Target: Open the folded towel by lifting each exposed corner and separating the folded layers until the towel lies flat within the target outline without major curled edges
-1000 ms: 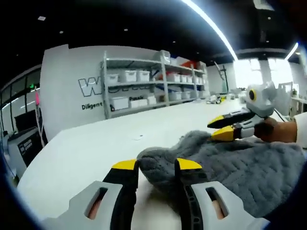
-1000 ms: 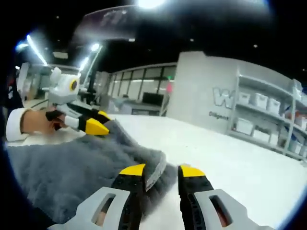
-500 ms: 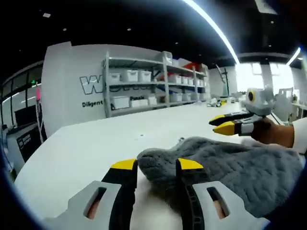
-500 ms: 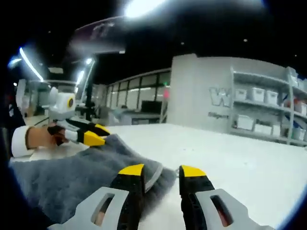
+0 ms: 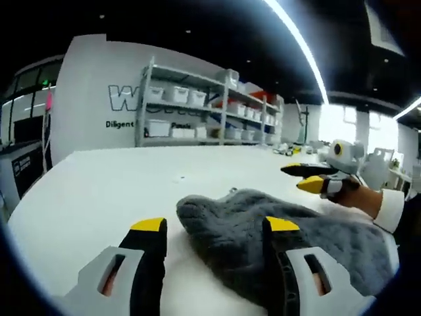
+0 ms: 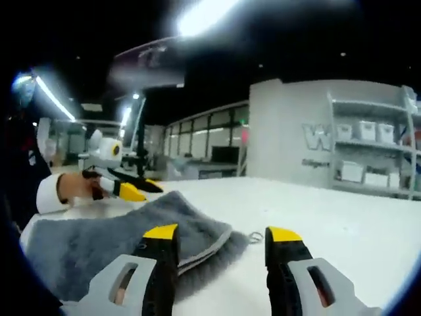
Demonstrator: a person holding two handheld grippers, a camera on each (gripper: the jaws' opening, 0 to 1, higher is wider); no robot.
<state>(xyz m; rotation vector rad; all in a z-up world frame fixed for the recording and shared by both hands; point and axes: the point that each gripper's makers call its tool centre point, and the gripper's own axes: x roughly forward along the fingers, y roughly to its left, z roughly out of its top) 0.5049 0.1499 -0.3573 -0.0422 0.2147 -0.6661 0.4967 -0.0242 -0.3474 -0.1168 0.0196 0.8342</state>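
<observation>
Grey towel [image 5: 289, 247] lies bunched on a white table [image 5: 99, 191] — left gripper [image 5: 216, 227] and right gripper [image 6: 222, 234] both spread wide, holding nothing; white bins [image 5: 174, 95] line far shelves [image 5: 197, 108].

One grey towel [image 5: 289, 243] lies ahead of two tongs, left [image 5: 216, 227] and right [image 6: 223, 234], on one white table [image 5: 99, 197]; one shelf rack [image 5: 197, 115] stands beyond.

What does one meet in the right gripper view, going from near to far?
Right gripper → grey towel → left gripper → white table → shelving with bins.
</observation>
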